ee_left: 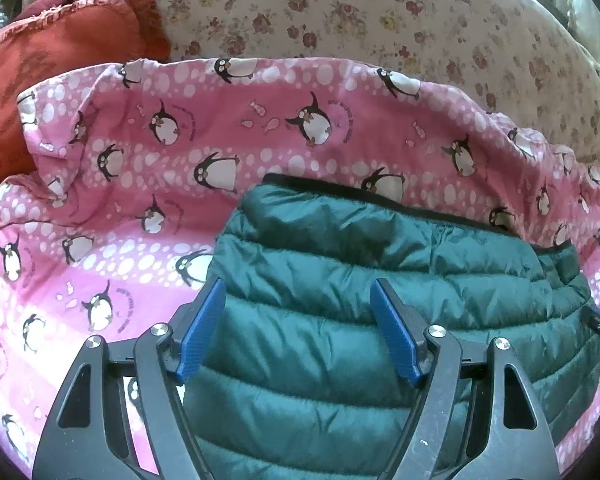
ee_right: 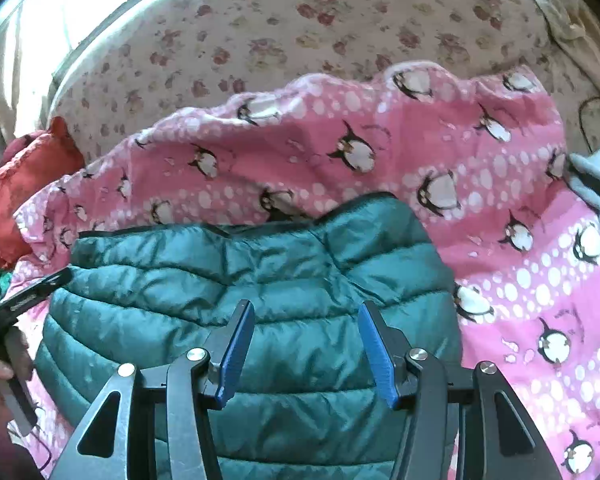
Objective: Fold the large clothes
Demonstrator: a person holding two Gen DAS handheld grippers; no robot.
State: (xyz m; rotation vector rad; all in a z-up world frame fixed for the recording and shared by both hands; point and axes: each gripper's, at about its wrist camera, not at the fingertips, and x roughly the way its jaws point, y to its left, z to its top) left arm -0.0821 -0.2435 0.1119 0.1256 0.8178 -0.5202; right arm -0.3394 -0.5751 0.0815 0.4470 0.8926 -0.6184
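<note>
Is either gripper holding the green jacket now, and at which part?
Nothing is held. The left gripper and right gripper hover open above the green jacket, pads empty.

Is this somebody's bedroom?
Probably yes. A green puffer jacket lies on a pink penguin-print blanket, spread over a flowery bedsheet, with a red cloth bunched beside it. It looks like a bed at home.

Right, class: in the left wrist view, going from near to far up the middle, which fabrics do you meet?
Green puffer jacket → pink penguin blanket → floral sheet.
</note>
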